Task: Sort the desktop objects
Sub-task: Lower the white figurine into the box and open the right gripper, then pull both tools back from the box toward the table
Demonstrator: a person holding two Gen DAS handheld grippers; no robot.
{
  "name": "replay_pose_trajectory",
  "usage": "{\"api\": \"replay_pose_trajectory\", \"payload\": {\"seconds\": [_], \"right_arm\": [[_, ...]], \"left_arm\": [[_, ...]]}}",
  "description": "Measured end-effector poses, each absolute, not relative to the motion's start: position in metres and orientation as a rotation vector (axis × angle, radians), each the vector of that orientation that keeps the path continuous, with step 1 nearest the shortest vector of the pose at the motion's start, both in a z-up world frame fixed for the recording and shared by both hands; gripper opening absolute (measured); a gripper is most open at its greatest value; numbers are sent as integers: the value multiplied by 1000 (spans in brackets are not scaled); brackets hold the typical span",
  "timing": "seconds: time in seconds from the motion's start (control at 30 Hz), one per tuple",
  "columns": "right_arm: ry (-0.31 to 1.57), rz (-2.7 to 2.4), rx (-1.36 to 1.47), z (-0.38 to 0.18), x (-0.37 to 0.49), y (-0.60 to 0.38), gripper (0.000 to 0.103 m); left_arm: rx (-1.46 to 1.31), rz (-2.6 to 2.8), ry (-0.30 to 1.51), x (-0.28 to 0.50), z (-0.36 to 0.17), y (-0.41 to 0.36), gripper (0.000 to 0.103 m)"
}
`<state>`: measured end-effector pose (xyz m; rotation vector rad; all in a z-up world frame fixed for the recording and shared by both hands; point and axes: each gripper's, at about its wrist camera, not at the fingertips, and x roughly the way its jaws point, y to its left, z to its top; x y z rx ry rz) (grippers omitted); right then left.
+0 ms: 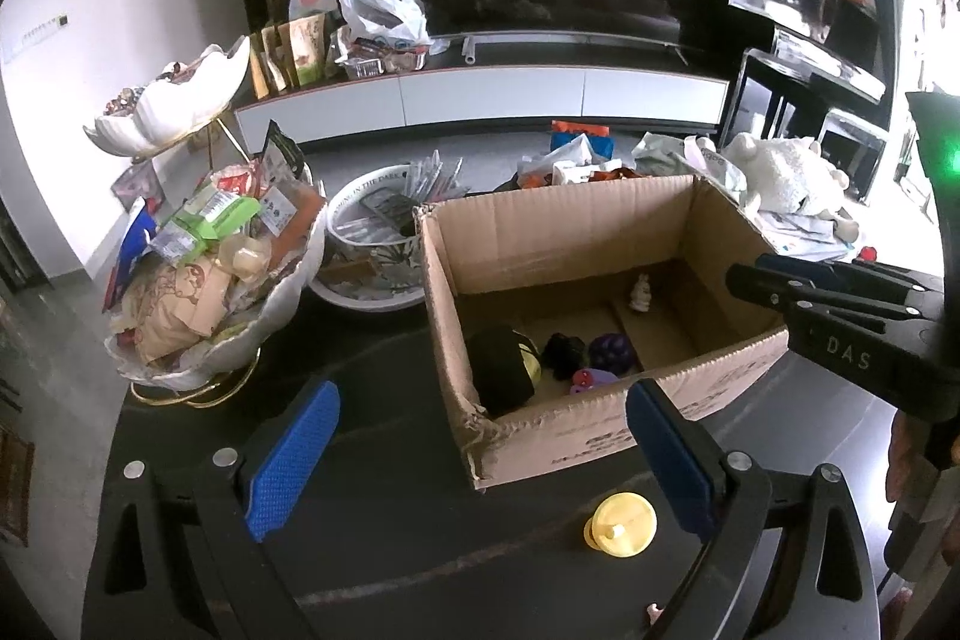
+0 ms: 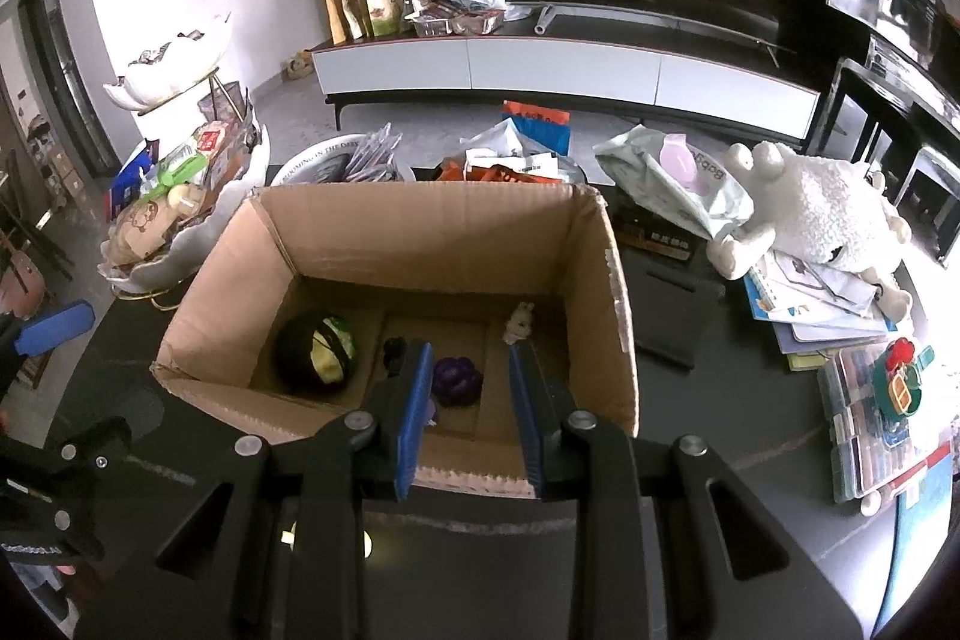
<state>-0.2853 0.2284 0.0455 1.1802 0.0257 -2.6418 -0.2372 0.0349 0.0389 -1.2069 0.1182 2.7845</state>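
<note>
1. Left claw (image 1: 480, 460) spread wide, nothing between the pads; yellow disc toy (image 1: 621, 525) lies on the dark worktop (image 1: 390, 550) just inside its right finger.
2. Right claw (image 2: 471, 412) at its narrowest, gripping nothing, angled down over the cardboard box (image 2: 420, 244).
3. Box holds a green-black ball (image 2: 315, 352), purple toy (image 2: 457, 381) and small rabbit figure (image 2: 521, 321).
4. Only the right view shows the stacked books (image 2: 822, 310).

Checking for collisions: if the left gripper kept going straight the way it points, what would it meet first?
Probably the cardboard box: its near wall stands just ahead of the open left gripper. The yellow disc lies lower, near the right finger, likely under that line. Depth is unclear.
</note>
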Motion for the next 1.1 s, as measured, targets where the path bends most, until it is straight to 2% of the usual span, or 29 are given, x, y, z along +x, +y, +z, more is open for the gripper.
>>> {"api": "replay_pose_trajectory", "payload": {"seconds": [0.1,0.17,0.23,0.33,0.5,1.0,1.1], "right_arm": [[19,-2645,1186,46,-283,230,29],[18,-2655,1177,47,-280,231,43],[12,-2665,1160,50,-276,232,63],[17,-2683,1127,55,-271,232,80],[10,-2714,1076,60,-260,235,100],[-90,-2706,1027,41,-210,261,102],[-117,-2680,1042,33,-200,265,102]], "left_arm": [[-1217,2777,109,-237,37,34,98],[-1223,2767,106,-237,36,34,101],[-1213,2765,109,-235,36,35,102],[-1186,2759,120,-231,37,36,102],[-1166,2752,124,-224,36,37,102],[-1187,2750,80,-191,20,30,102],[-1188,2737,15,-183,16,27,102]]}}
